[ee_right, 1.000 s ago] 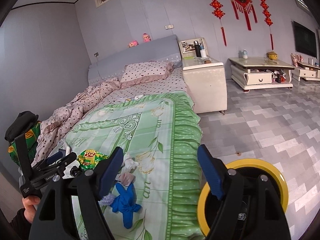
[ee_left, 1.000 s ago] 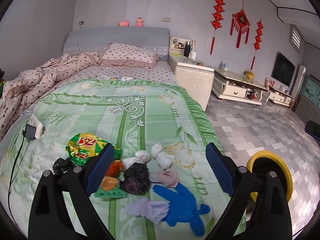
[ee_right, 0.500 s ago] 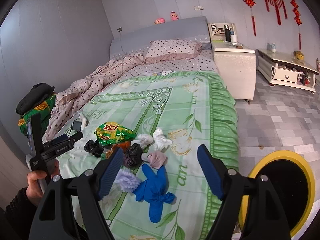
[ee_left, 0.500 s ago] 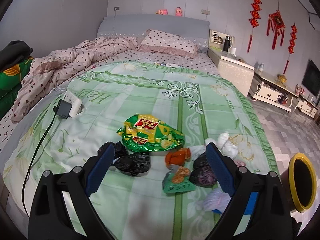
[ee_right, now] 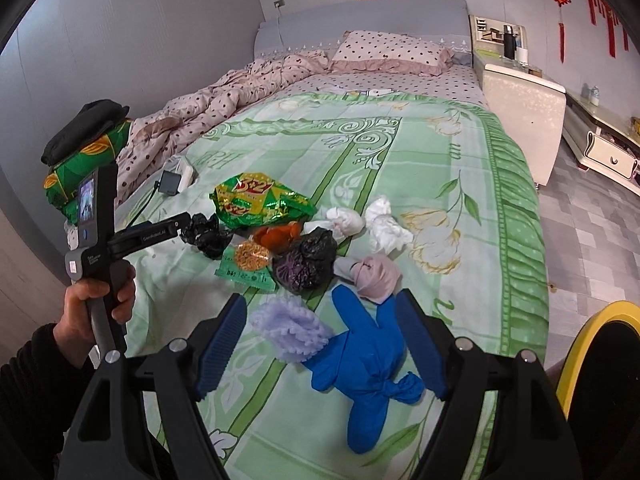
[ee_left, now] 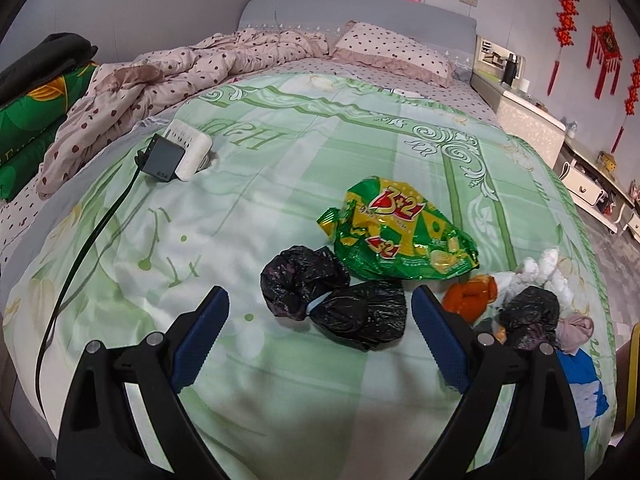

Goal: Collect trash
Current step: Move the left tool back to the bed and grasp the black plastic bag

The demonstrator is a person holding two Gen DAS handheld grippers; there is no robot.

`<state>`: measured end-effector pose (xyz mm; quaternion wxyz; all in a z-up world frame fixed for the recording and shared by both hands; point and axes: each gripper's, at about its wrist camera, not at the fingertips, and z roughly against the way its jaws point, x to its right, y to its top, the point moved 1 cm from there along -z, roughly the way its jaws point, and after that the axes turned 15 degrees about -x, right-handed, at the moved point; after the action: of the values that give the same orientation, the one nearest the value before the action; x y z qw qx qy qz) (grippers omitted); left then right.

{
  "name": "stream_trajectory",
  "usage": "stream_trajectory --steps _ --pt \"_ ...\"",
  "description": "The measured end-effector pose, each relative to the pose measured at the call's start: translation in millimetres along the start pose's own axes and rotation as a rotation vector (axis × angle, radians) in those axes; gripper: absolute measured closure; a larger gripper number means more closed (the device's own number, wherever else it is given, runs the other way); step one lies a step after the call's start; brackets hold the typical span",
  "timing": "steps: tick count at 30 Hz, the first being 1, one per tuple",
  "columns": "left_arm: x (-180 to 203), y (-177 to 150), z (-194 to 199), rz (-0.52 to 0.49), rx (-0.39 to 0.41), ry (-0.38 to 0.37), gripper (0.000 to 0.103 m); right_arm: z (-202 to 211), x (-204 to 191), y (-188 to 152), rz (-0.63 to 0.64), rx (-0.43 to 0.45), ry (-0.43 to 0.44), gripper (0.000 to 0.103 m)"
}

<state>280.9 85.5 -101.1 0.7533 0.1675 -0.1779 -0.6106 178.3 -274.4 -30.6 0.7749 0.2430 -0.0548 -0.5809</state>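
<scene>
Bare bedspread lies open left of the black bags; the snack bag crowds behind.

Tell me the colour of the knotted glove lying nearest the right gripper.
Bright blue glove; clearest in the right wrist view.

A home bedroom: a bed with spotted pillow; bedside cabinet; red wall ornaments.

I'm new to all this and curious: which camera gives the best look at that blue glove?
The right wrist view: the blue glove lies whole between the open right gripper's fingers. The left wrist view catches only a blue scrap behind the left gripper's own finger.
</scene>
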Motion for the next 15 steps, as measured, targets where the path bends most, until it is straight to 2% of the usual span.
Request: stream_trajectory --steps 5,9,15 --pt "-20 4 -26 0.057 -0.037 0.009 0.015 -31 -9 -4 0.028 -0.043 -0.016 0.030" --pt "-31 8 -44 0.098 -0.069 -0.013 0.015 -49 -15 -5 0.057 -0.055 -0.034 0.030" --pt "-27 15 -66 0.069 -0.083 -0.030 0.015 -75 -19 -4 0.079 -0.091 -0.029 0.030"
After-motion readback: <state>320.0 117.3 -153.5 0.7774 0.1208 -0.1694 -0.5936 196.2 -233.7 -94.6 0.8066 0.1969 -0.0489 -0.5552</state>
